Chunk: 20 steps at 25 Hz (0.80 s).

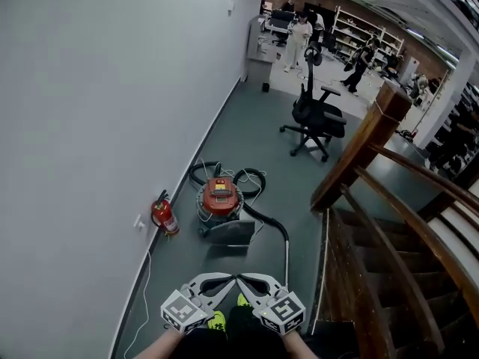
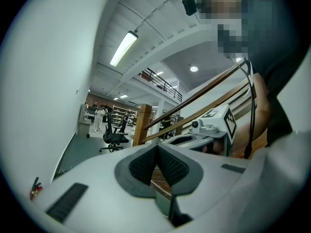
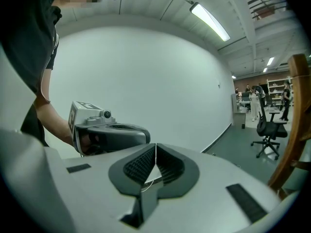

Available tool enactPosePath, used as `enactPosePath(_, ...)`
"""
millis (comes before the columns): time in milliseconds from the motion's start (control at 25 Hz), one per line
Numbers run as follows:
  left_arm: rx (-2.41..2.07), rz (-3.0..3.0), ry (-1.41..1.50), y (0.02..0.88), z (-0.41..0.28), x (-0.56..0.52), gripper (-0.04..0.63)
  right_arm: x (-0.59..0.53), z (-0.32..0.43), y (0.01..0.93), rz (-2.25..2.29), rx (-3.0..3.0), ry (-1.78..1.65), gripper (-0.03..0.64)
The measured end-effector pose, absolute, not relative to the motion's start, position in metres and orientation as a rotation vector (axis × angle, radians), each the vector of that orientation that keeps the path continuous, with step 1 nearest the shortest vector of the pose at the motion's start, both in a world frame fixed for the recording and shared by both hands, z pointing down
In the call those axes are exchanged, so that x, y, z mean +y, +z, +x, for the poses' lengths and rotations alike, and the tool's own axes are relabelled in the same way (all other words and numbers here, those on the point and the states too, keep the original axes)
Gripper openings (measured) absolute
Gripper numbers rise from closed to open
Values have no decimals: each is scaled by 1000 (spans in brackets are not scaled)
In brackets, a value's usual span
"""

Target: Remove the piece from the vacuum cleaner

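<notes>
Vacuum cleaner (image 1: 219,199): a red canister standing on the grey floor (image 1: 247,137) close to the white wall (image 1: 112,88), straight ahead of both sets of fingertips and well apart from them. Its black hose (image 1: 263,214) loops round the far side of the body and runs back toward the fingers as a thin metal tube (image 1: 287,260), which passes just right of the right fingertips. A grey flat nozzle plate (image 1: 230,232) lies between the canister and the fingers. Only the head view shows any of this; neither gripper view catches the vacuum cleaner.

Left gripper (image 2: 156,148): ribbed pads pressed together, nothing between them. Its own view shows, beyond the fingers, an office chair (image 2: 113,137), a wooden newel post (image 2: 141,125) and a sloping handrail (image 2: 204,92). A red fire extinguisher (image 2: 35,188) shows far to the left of the fingers, at the foot of the wall. The right gripper appears to the right of them.

Right gripper (image 3: 155,147): pads likewise closed on each other, empty. Its view shows mostly bare wall beyond the fingers, the left gripper held in a hand (image 3: 62,125) to their left, and the chair to the right.

In the head view the two grippers sit side by side, tips angled toward each other and nearly touching.

People stand in the far room, beyond the chair.
</notes>
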<state>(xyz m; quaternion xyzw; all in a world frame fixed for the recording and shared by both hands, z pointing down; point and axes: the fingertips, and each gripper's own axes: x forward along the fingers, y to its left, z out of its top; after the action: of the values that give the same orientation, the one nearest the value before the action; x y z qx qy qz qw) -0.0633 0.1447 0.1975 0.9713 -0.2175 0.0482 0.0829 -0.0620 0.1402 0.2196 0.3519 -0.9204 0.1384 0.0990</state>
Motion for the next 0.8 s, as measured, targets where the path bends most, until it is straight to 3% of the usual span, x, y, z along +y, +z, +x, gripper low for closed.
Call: enactPosePath(800,-735,2862,193,208,-29,51,9,43,-29,228,937,-2742,415,17)
